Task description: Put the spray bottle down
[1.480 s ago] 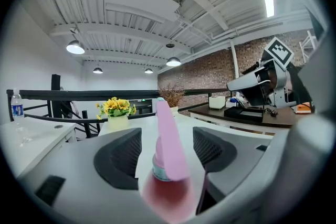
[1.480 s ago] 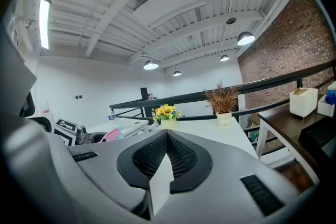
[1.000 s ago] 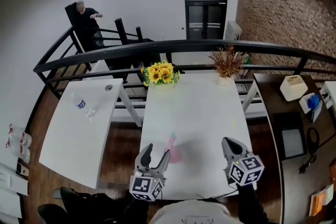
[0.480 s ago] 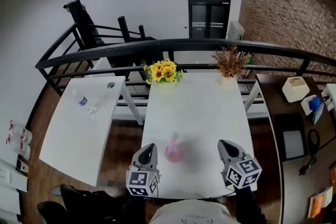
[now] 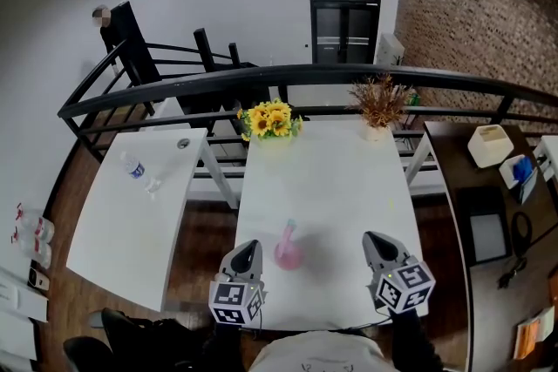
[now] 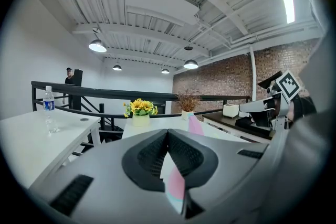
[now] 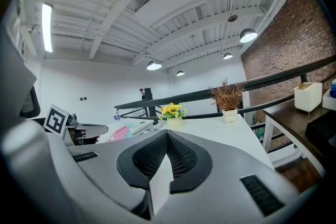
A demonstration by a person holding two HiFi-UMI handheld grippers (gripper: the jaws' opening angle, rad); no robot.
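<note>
A pink spray bottle (image 5: 288, 247) stands upright on the white table (image 5: 331, 179), near its front edge. My left gripper (image 5: 248, 248) is just left of the bottle, apart from it, with its jaws shut on nothing. In the left gripper view the shut pads (image 6: 157, 152) hide most of the bottle (image 6: 195, 125), whose pink top shows above them. My right gripper (image 5: 376, 241) hovers to the bottle's right, also shut and empty. From the right gripper view the bottle (image 7: 122, 132) appears at the left, beyond the closed jaws.
A sunflower vase (image 5: 270, 120) and a pot of dried plants (image 5: 377, 106) stand at the table's far edge, before a black railing (image 5: 288, 77). A second white table (image 5: 122, 213) at left carries a water bottle (image 5: 132, 168). A dark desk (image 5: 488, 196) lies at right.
The left gripper's jaws, open beside the tilted bottle a second ago, have shut and drawn back toward me. The bottle now stands free and upright. The right gripper has kept still.
</note>
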